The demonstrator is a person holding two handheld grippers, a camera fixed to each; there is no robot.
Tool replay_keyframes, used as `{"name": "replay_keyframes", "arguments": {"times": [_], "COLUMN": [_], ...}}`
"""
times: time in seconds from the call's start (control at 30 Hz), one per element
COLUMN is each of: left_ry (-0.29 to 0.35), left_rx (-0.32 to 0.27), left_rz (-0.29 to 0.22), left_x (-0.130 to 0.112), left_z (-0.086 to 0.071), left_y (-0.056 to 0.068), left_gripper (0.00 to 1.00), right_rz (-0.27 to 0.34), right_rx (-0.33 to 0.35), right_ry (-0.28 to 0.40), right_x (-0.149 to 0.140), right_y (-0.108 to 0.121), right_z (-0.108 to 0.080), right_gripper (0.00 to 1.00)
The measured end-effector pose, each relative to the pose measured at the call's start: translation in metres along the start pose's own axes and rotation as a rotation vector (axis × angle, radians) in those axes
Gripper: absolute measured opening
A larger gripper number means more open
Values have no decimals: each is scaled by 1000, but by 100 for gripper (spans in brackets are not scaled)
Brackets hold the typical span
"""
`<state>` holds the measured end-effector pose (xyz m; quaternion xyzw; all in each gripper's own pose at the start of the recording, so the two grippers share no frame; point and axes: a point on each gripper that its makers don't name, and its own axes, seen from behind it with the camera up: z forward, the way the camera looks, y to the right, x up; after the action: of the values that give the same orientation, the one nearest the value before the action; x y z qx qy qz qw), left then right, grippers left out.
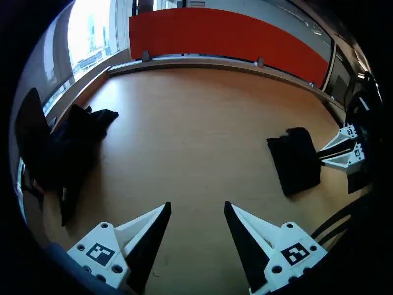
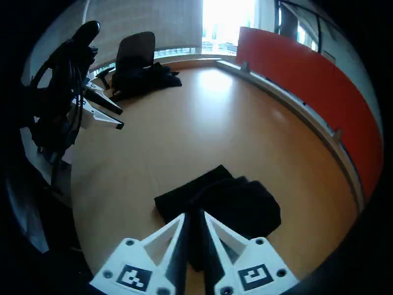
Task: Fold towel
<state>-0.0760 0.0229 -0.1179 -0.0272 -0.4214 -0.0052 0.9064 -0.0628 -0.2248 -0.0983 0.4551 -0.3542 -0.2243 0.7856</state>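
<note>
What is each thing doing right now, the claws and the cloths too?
towel: folded over, lying on the table.
right claw: shut on the towel's edge.
left claw: open, empty.
black heap: crumpled, nobody touching it.

The left gripper holds its two fingers spread wide, nothing between them, angled forward and slightly downward. The right gripper, well apart from it, has its fingers drawn almost together, pinching the near edge of the towel
</note>
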Motion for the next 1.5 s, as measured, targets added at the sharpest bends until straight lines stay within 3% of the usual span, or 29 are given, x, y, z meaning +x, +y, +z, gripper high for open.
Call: {"name": "replay_keyframes", "arguments": {"times": [0.07,0.1,0.2,0.6,1.5], "left_ry": [-1,-1,-2,-2,-1], "left_rx": [2,2,2,-4,-8], "left_rz": [0,-1,-3,1,2], "left_x": [0,-1,-1,-1,-1], "left_z": [0,0,0,2,1], "left_y": [-1,-1,-2,3,6], "left_gripper": [79,79,79,79,79], "right_rz": [17,25,45,89,135], "right_rx": [-6,-9,-15,-42,-71], "right_ry": [-12,-17,-20,-35,-162], "right_x": [-5,-8,-12,-29,-106], "right_y": [2,2,5,13,9], "right_z": [2,2,1,-10,-15], "right_gripper": [61,68,73,74,72]}}
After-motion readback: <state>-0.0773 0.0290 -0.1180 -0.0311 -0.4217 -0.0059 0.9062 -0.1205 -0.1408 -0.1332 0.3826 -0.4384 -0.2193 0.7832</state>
